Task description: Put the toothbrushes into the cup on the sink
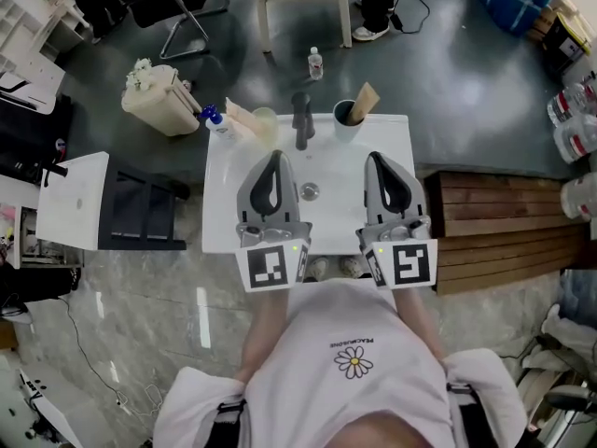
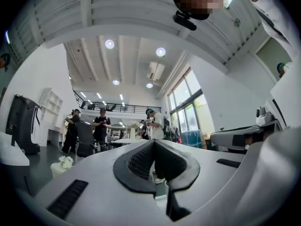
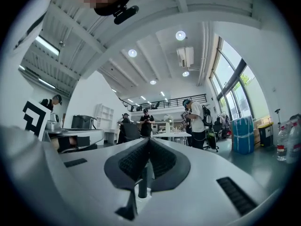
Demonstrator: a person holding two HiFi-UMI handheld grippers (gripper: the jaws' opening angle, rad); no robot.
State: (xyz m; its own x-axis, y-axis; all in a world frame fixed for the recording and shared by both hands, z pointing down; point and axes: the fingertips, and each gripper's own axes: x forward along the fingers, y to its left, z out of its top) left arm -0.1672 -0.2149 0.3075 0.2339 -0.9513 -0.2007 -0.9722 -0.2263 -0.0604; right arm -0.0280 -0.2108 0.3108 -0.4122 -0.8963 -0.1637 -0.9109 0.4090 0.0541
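Note:
In the head view a white sink (image 1: 224, 203) lies below me, with a dark faucet (image 1: 300, 119) at its back edge. A dark green cup (image 1: 346, 117) stands at the back right of the sink, and a tan flat piece (image 1: 366, 98) sticks out of it. A pale cup (image 1: 264, 122) stands at the back left. My left gripper (image 1: 276, 157) hovers over the basin's left half and my right gripper (image 1: 376, 160) over its right half. Both point away from me with their jaws shut and nothing between them (image 2: 154, 142) (image 3: 149, 140). The cup is a short way beyond the right gripper's tip.
A blue-capped bottle (image 1: 213, 119) and pale items sit at the sink's back left corner. The drain (image 1: 309, 191) lies between the grippers. A lined bin (image 1: 159, 96) and a white side table (image 1: 75, 201) stand to the left, a wooden platform (image 1: 494, 227) to the right. People stand far off.

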